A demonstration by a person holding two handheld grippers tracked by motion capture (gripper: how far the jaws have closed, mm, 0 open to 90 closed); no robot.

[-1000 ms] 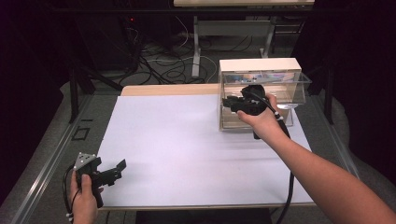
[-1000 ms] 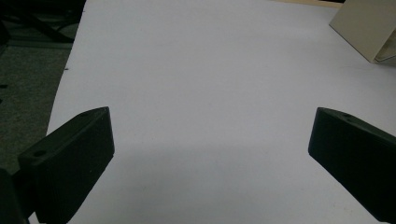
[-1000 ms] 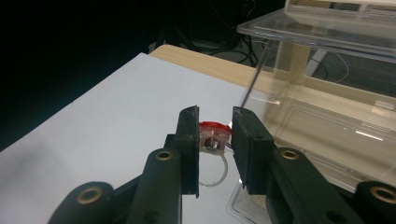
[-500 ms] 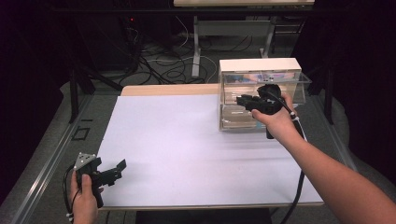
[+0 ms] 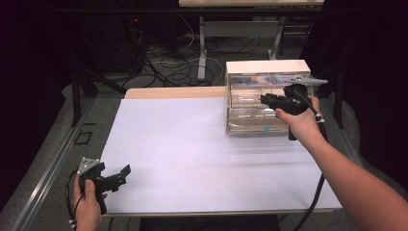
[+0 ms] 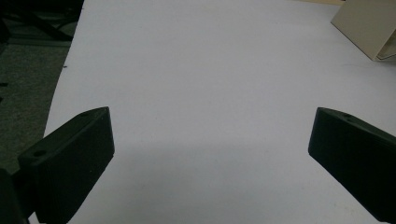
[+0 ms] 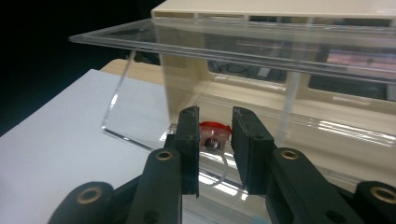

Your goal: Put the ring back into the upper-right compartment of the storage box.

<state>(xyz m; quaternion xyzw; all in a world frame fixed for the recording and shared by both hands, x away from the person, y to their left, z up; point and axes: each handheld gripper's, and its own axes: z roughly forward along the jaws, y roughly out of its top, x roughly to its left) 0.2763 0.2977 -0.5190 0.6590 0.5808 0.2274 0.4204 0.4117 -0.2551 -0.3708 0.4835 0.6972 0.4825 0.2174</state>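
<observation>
The drawer cabinet (image 5: 262,103), a small cream-topped case with clear plastic drawers, stands at the far right of the white desk (image 5: 192,154). In the high view, its upper drawer (image 5: 308,82) juts out to the right past the case.

The right claw (image 5: 265,99) is held in front of the cabinet's face, pointing left across it, with the person's right hand (image 5: 300,118) wrapped around its handle. In the right gripper view, the claw (image 7: 215,128) has its jaws drawn close together, with only a narrow gap between them. A small red piece (image 7: 215,128) sits in that gap at the jaw tips; whether the pads actually press on it cannot be told. The clear drawer (image 7: 243,44) hangs open above the jaws there, and the cream case (image 7: 289,9) lies behind it.

The left claw (image 5: 120,175) is at the near left corner of the desk, well apart from the cabinet, held in the person's left hand (image 5: 86,207). In the left gripper view, its jaws stand wide apart over bare white desk (image 6: 210,70) with nothing between them, and a corner of the cabinet (image 6: 369,23) shows at the top right.
</observation>
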